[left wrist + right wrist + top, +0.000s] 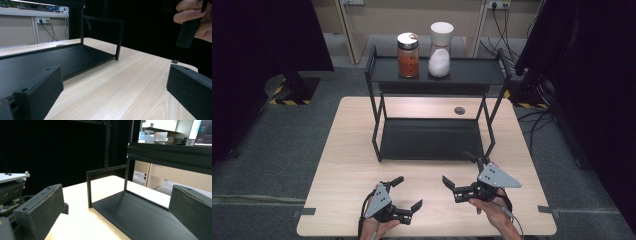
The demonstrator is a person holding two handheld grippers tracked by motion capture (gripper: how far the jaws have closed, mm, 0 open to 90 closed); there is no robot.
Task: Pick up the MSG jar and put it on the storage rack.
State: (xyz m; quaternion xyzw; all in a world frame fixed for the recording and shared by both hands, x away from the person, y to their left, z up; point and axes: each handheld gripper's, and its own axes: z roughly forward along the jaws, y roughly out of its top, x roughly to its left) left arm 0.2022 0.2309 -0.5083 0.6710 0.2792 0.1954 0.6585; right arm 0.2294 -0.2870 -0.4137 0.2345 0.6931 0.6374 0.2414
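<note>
Both claws spread, empty: left claw, right claw, near black rack.

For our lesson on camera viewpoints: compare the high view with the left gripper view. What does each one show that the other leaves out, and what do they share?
High view alone: two jars on the rack's top shelf, a jar of red spice and a white-capped jar of white grains, plus the left gripper seen whole.

Left gripper view alone: a wall socket with plugged cables, and a close look between its own open jaws.

Shared: the wooden table, the black rack's lower shelf and the right gripper in a hand.
</note>
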